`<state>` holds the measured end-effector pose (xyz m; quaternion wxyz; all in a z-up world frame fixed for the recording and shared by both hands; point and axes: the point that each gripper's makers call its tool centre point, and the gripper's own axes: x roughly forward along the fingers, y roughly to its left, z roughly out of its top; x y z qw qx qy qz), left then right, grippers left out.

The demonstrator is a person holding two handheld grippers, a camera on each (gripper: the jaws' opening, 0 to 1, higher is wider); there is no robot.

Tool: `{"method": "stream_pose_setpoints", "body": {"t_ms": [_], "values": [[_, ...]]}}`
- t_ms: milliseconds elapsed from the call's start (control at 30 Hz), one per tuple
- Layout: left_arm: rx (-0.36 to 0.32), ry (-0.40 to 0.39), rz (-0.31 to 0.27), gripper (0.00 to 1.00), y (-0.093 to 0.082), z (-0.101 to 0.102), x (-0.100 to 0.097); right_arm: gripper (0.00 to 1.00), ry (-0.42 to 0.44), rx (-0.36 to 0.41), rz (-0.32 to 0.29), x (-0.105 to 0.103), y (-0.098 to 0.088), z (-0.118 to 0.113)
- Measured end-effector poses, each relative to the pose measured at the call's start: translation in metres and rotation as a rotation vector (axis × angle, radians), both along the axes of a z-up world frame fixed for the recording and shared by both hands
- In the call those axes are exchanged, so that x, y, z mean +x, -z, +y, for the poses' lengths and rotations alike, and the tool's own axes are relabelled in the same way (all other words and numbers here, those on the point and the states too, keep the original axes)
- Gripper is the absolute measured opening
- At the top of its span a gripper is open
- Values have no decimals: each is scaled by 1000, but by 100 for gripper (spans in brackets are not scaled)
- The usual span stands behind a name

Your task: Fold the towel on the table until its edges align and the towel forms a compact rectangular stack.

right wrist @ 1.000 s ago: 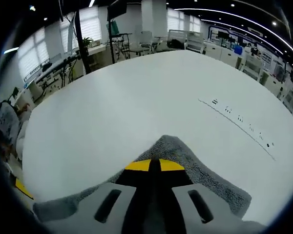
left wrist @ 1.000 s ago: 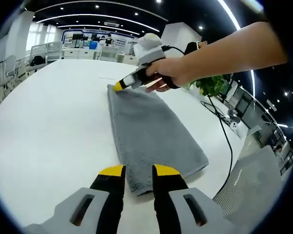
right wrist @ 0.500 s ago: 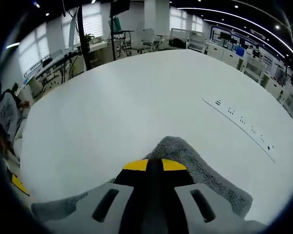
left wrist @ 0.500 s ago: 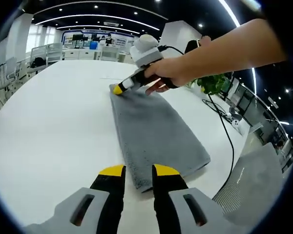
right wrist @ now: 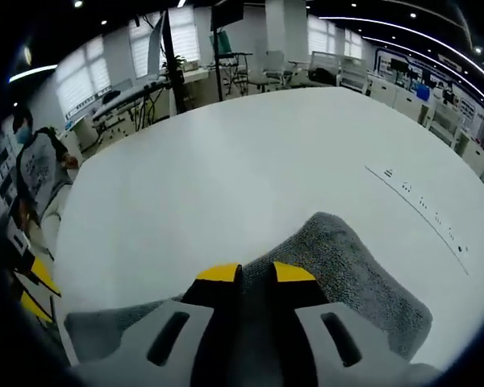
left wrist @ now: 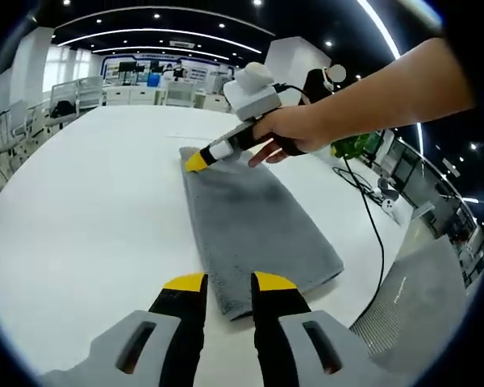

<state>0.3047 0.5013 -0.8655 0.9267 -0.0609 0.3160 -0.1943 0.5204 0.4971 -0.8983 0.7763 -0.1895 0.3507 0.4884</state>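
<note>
A grey towel (left wrist: 254,234) lies folded into a long narrow strip on the white table (left wrist: 89,210), running from just ahead of the left gripper (left wrist: 229,282) toward the far side where the right gripper (left wrist: 198,160) sits.

In the left gripper view, the left gripper's two yellow-tipped jaws stand parted with a clear gap between them. The near short edge of the towel lies in that gap, but the tips do not press together on it; whether they touch the cloth cannot be told. Across the table, a person's hand (left wrist: 294,133) holds the right gripper, whose yellow tip rests at the far corner of the towel.

In the right gripper view, the right gripper (right wrist: 256,274) shows its jaws slightly apart, a narrow dark slit between the yellow tips. They lie over the grey towel (right wrist: 347,266), whose rounded corner extends just beyond the tips onto the table (right wrist: 226,177). Whether any cloth sits pinched in the slit cannot be told.

A black cable (left wrist: 375,234) trails off the table edge on the right of the left gripper view, near a green plant (left wrist: 355,145).
</note>
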Motion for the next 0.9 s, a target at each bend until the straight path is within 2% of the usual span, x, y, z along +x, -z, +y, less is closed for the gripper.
{"method": "stream_pose_setpoints", "body": {"t_ms": [100, 167, 200, 300, 333, 533, 767, 833, 900], "values": [[3, 1, -1, 22, 1, -1, -1, 13, -13, -8, 22, -12, 5, 2], [6, 2, 0, 22, 1, -1, -2, 14, -19, -11, 21, -12, 11, 1], [7, 4, -2, 22, 0, -2, -2, 15, -17, -6, 20, -20, 6, 2], [11, 8, -9, 22, -4, -2, -4, 14, -1, 18, 16, -19, -1, 1], [12, 9, -10, 22, -5, -2, -4, 14, 4, 26, 5, -22, -9, 0], [40, -8, -25, 23, -5, 4, 2, 15, 63, 92, -24, -11, -37, -16], [80, -25, -82, 30, -15, 10, 6, 25, 98, 140, -51, -7, -60, -29], [82, -27, -91, 32, -16, 12, 7, 29, 117, 140, -81, -9, -69, -34], [97, -29, -96, 32, -16, 15, 8, 31, 140, 160, -108, -3, -75, -40]]}}
